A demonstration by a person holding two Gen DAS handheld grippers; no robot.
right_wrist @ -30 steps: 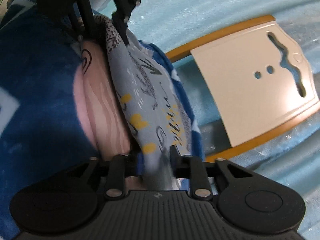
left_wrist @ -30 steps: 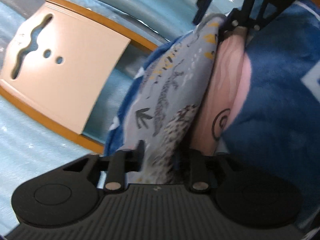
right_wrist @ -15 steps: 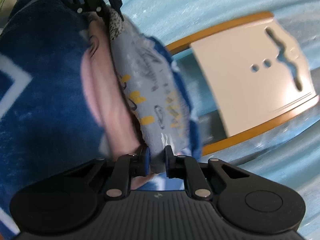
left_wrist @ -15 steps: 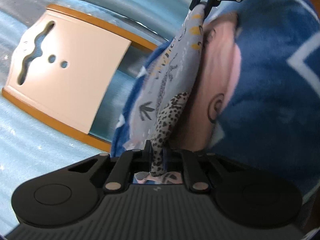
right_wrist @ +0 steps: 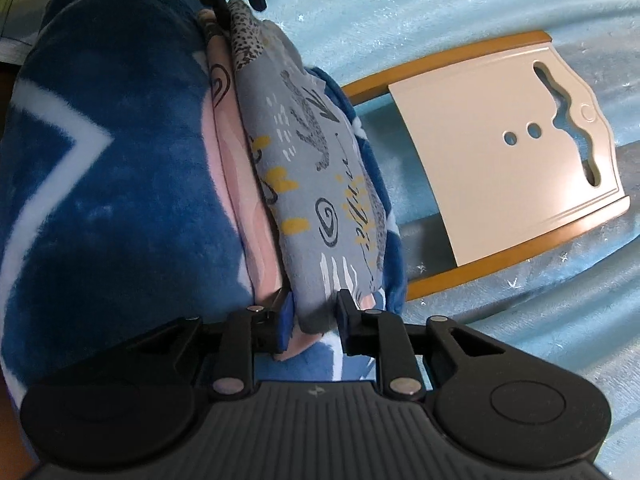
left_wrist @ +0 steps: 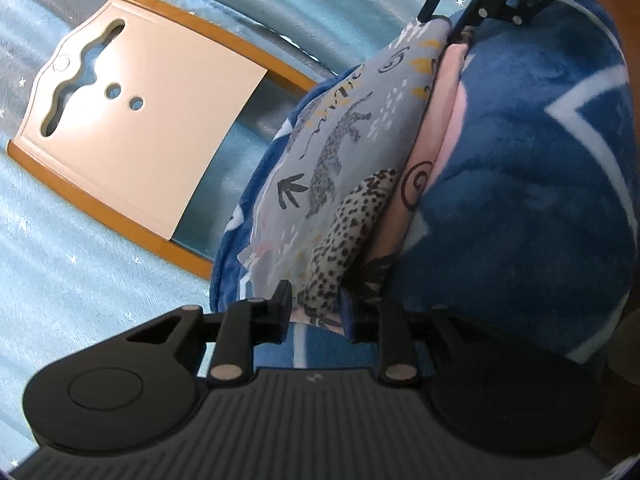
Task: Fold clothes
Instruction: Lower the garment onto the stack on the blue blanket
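Note:
A folded grey garment with a leopard print (left_wrist: pixel 340 152) (right_wrist: pixel 320 168) lies on a pink garment (left_wrist: pixel 436 120) (right_wrist: pixel 240 184), both on a dark blue fleece blanket (left_wrist: pixel 520 200) (right_wrist: pixel 100 160). My left gripper (left_wrist: pixel 315 306) (right_wrist: pixel 236 0) is at one end of the grey fold. Its jaws are opening, and the cloth's corner is still between the fingers. My right gripper (right_wrist: pixel 315 314) (left_wrist: pixel 452 20) faces it from the other end. Its jaws are opening too, with the thick fold filling the gap between them.
A white board with wavy cut-outs and an orange rim (left_wrist: pixel 132 128) (right_wrist: pixel 500 168) lies flat beside the blanket on a light blue starred cover (left_wrist: pixel 80 280) (right_wrist: pixel 400 0). The blue blanket bulges high on the far side of the garments.
Half a second ago both grippers pinched the grey fold tightly. Now both stand wider apart. The garment has settled lower and flatter on the pink one.

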